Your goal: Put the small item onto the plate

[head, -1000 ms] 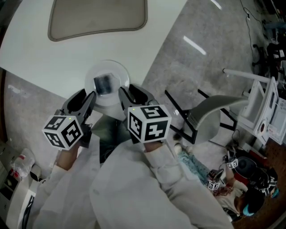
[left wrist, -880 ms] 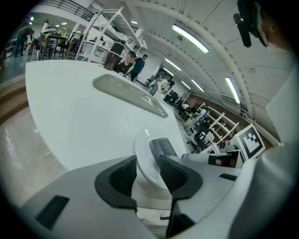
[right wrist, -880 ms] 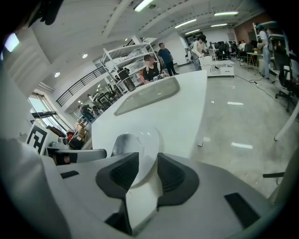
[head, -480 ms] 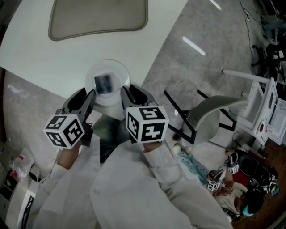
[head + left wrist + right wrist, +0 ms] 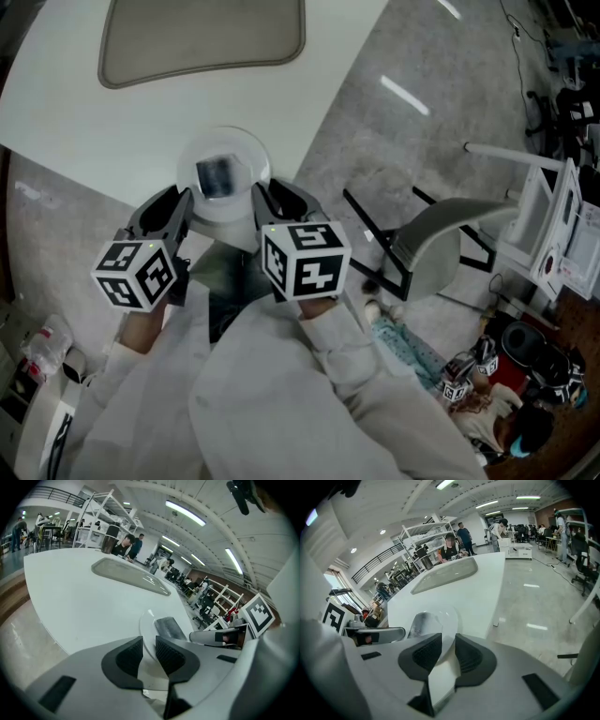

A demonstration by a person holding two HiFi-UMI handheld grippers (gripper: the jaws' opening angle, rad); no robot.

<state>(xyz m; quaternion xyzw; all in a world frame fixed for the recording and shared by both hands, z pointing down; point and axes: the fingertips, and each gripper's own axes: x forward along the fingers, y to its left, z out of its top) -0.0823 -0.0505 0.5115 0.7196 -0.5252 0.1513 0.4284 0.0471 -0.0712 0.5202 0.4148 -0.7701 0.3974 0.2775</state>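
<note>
Nearest the camera, two white sleeves [image 5: 281,394] lead to the hands, each carrying a gripper with its marker cube uppermost.

Left gripper [image 5: 148,641]: its jaws have just been closing. The near left rim of the white plate [image 5: 247,152] stands between the pads, which are clamped on it.

Right gripper [image 5: 446,641]: its jaws have likewise just been closing, and the pads are clenched on the plate's near right rim.

The plate sits at the near edge of the white table [image 5: 141,112]. The small grey item [image 5: 217,175] lies on the plate at about its middle, between the two grippers and clear of both.

Farther along the tabletop is a beige inset panel [image 5: 202,37], well apart from the plate. To the right of the table a grey chair [image 5: 436,239] stands on the grey floor [image 5: 375,131]. White shelving [image 5: 101,517] stands beyond the table's far end.
</note>
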